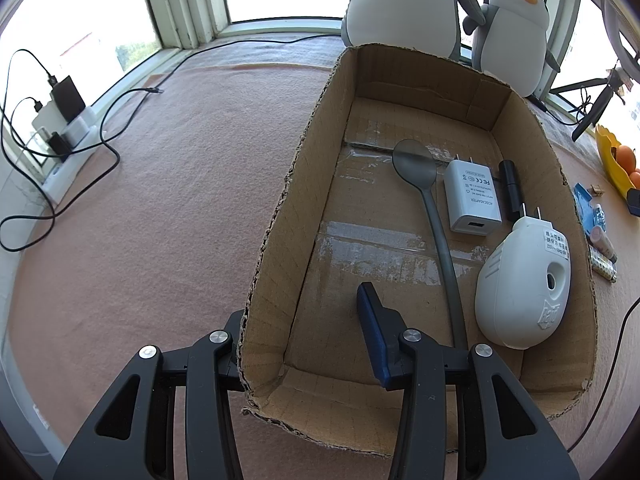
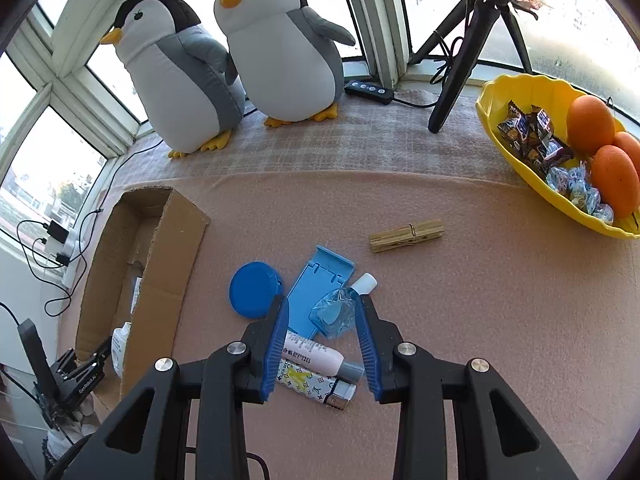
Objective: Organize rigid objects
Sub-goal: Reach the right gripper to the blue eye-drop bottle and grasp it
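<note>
Hovering your right gripper point(image 2: 322, 344), jaws apart and empty, over the crowded tube point(image 2: 316, 358), lighter point(image 2: 320, 388) and blue wrapper point(image 2: 334, 316) risks snagging two. Left gripper point(image 1: 304, 344) clamps the cardboard box point(image 1: 276, 216) wall; beyond, the clothespin point(image 2: 406, 236) waits.

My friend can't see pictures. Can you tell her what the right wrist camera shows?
The right tool hangs open over small things on a pink cloth: a blue lid, a blue stand, a tube and a lighter. A box is left, two penguins behind, a yellow bowl right.
</note>
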The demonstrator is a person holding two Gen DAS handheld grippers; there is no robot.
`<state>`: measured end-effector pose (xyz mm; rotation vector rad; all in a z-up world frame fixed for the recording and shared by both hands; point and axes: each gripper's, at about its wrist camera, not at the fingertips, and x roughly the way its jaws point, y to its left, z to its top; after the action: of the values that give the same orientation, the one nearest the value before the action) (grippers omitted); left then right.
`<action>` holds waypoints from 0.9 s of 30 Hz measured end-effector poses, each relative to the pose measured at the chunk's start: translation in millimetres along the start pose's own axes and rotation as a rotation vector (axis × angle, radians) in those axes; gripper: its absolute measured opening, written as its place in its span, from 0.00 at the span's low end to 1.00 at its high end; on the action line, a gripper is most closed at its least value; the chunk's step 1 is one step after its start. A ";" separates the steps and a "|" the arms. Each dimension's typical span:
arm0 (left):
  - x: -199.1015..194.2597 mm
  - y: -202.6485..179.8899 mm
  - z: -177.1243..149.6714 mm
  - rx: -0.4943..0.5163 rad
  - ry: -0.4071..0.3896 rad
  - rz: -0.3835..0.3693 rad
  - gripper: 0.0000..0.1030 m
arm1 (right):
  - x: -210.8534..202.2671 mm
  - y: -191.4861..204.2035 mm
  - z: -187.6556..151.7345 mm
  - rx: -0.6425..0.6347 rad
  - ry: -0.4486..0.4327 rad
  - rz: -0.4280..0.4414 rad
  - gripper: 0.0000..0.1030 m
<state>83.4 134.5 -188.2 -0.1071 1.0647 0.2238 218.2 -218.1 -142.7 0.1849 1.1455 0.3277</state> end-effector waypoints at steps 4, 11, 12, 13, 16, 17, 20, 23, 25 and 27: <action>0.0 -0.1 0.1 0.000 0.000 0.000 0.41 | 3.9 -3.5 3.1 0.038 -0.001 0.041 0.30; 0.1 -0.2 0.4 0.000 0.000 0.001 0.41 | 26.7 22.8 4.2 -0.010 0.026 0.055 0.30; 0.1 -0.2 0.1 0.000 0.000 0.000 0.41 | 31.7 25.7 4.4 -0.022 0.031 0.046 0.30; 0.0 -0.2 0.0 0.000 0.000 0.000 0.41 | 36.4 27.5 5.0 -0.029 0.037 0.038 0.30; 0.0 -0.3 0.1 0.000 0.000 0.000 0.41 | 49.7 28.3 4.9 -0.042 0.060 0.017 0.30; 0.1 -0.4 0.1 -0.001 0.000 0.000 0.41 | 53.4 27.5 4.3 -0.048 0.070 0.013 0.30; 0.1 -0.4 0.3 -0.001 0.000 0.000 0.41 | 58.0 23.3 0.3 -0.056 0.100 0.006 0.30; 0.2 -0.8 0.3 -0.001 -0.001 -0.001 0.41 | 53.2 15.8 -10.1 -0.068 0.113 0.001 0.30; 0.3 -1.0 0.4 -0.001 -0.001 0.000 0.41 | 50.3 9.6 -20.6 -0.091 0.128 -0.013 0.30; 0.2 -0.9 0.3 -0.001 -0.001 0.000 0.41 | 46.2 3.4 -30.9 -0.112 0.134 -0.032 0.30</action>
<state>83.9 133.8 -188.3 -0.1079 1.0637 0.2249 206.6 -199.6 -193.8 0.0466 1.2572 0.3787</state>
